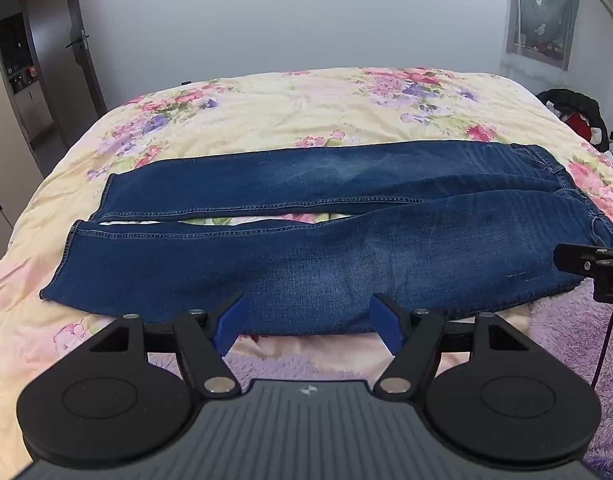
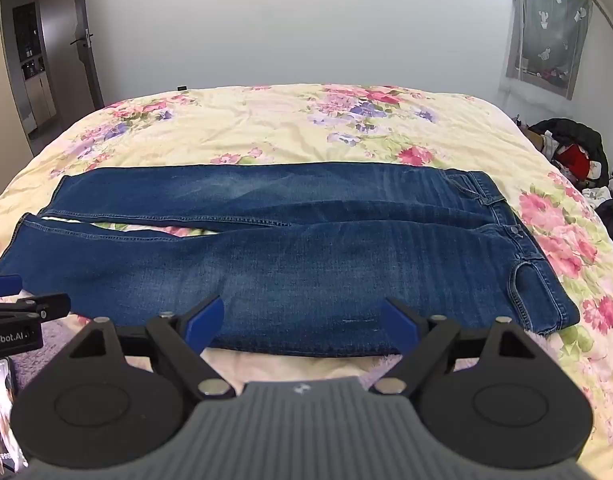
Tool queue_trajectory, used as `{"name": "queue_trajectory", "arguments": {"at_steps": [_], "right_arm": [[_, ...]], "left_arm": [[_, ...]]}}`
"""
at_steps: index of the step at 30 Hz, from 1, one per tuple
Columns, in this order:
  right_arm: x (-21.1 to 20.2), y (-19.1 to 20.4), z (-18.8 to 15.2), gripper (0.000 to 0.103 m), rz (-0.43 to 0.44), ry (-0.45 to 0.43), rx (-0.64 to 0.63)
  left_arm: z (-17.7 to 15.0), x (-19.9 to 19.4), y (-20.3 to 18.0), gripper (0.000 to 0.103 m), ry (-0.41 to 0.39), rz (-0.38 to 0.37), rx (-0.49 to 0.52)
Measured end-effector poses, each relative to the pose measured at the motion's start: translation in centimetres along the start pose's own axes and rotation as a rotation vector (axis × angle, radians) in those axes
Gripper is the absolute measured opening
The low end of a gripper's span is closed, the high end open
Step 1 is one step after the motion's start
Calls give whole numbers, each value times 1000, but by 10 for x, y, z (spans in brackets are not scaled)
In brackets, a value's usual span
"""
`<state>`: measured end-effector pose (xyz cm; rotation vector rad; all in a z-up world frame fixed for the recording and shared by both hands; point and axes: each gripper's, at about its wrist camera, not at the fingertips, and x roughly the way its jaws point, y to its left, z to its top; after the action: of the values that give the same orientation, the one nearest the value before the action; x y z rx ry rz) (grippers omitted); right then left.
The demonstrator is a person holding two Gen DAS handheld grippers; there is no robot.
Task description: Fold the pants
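Note:
Dark blue jeans [image 1: 306,240] lie flat across the floral bedspread [image 1: 286,108], waistband to the right, leg hems to the left, a narrow gap between the legs. They also show in the right wrist view [image 2: 306,256]. My left gripper [image 1: 308,314] is open and empty, its blue fingertips [image 1: 230,316] just above the near edge of the near leg. My right gripper [image 2: 302,318] is open and empty over the near edge by the thigh. The right gripper also shows at the right edge of the left wrist view [image 1: 594,260].
A purple fluffy blanket [image 1: 566,320] lies along the near bed edge. A pile of clothes [image 2: 574,152] sits right of the bed. A door [image 1: 78,40] is at the far left. A phone [image 2: 0,412] shows at the lower left of the right wrist view.

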<state>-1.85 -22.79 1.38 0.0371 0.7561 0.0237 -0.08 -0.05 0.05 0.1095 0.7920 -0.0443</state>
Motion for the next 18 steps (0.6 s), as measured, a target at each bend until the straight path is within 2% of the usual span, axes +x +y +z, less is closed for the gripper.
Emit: {"name": "queue_trajectory", "arguments": {"at_steps": [18], "right_arm": [[-5,9,4,82,1,-2,-20]], "left_arm": [[4,-1,5,81,7,-11,-14]]}}
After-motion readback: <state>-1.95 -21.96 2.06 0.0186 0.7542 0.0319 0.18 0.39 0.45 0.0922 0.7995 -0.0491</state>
